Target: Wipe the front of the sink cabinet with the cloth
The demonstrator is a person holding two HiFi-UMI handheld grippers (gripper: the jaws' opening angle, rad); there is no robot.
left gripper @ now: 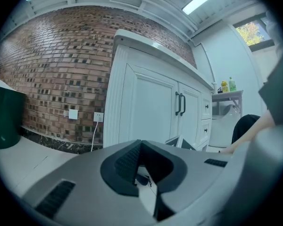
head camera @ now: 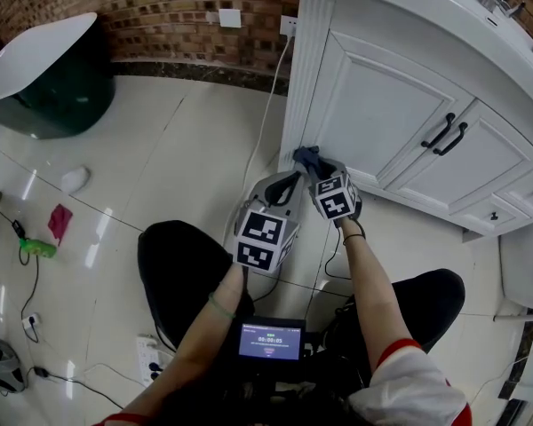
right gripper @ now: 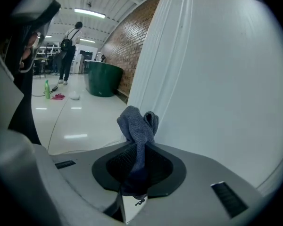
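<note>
- The lower end of the blue-grey cloth [right gripper: 137, 126] is buried between the dark pads of the right claw [right gripper: 137, 169], which is clamped on it; only the bunched top sticks out.
- In the head view the cloth [head camera: 306, 158] sits at the bottom left corner of the white sink cabinet [head camera: 382, 122], by its fluted corner post. Whether it is pressing on the wood or is just beside it cannot be made out.
- The left claw [left gripper: 142, 165] is closed with nothing between its pads. It is held low, just left of the right claw [head camera: 311, 170].
- The cabinet's right end and its top are cut off by the picture edge.
- The floor [head camera: 160, 149] is glossy pale tile, below a brick wall [head camera: 178, 7].
- A white cable [head camera: 268, 114] runs down from a wall socket [head camera: 289, 25].
- A dark green tub [head camera: 53, 78] stands well to the left, with a pink rag [head camera: 59, 221] lying nearer.
</note>
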